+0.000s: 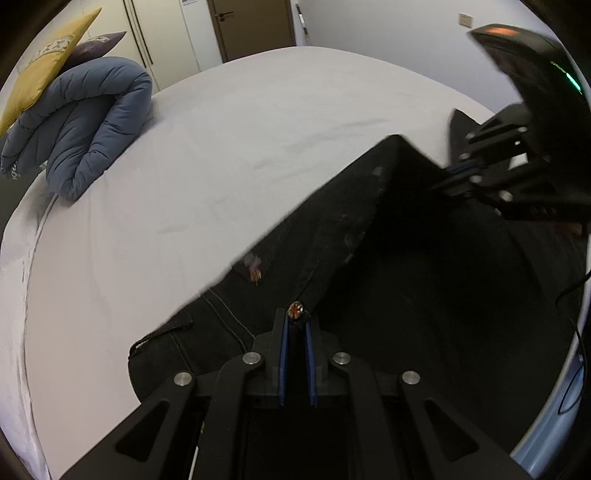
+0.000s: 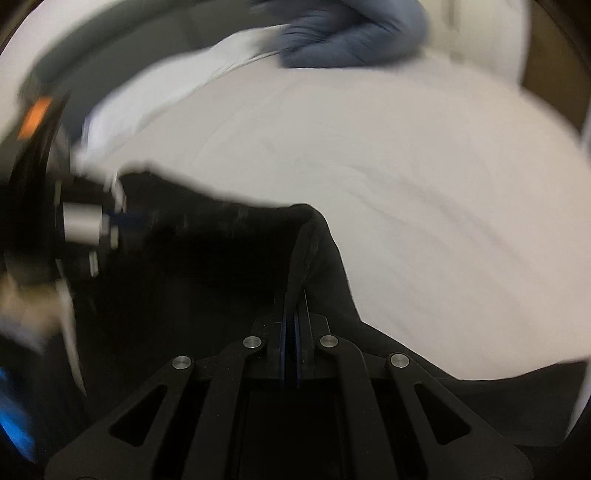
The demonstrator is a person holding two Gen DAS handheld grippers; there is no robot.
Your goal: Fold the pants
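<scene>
- Black denim pants point(image 1: 406, 258) lie on the white-sheeted bed point(image 1: 221, 147), near-right part of the left wrist view; fabric raised into a peaked fold betw. the two tools.
- Left gripper point(image 1: 295, 325): jaws closed on pants' waistband edge, right at a copper-coloured rivet button point(image 1: 296, 309). Blue pads nearly together, cloth pinched betw. them.
- Right gripper point(image 2: 293, 325): jaws closed on a ridge of the black fabric, which runs up from the pads to a peak. Right wrist view heavily blurred.
- In the left wrist view the right gripper point(image 1: 448, 181) sits at far right, tips buried in the pants' lifted edge.
- In the right wrist view the left gripper point(image 2: 122, 218) shows at left, smeared; detail cannot be told.
- Blue quilted duvet point(image 1: 85, 122), rolled, at far left of bed; mustard-yellow cushion point(image 1: 48, 62) leans on top of it.
- Brown door point(image 1: 255, 26) in far wall.
</scene>
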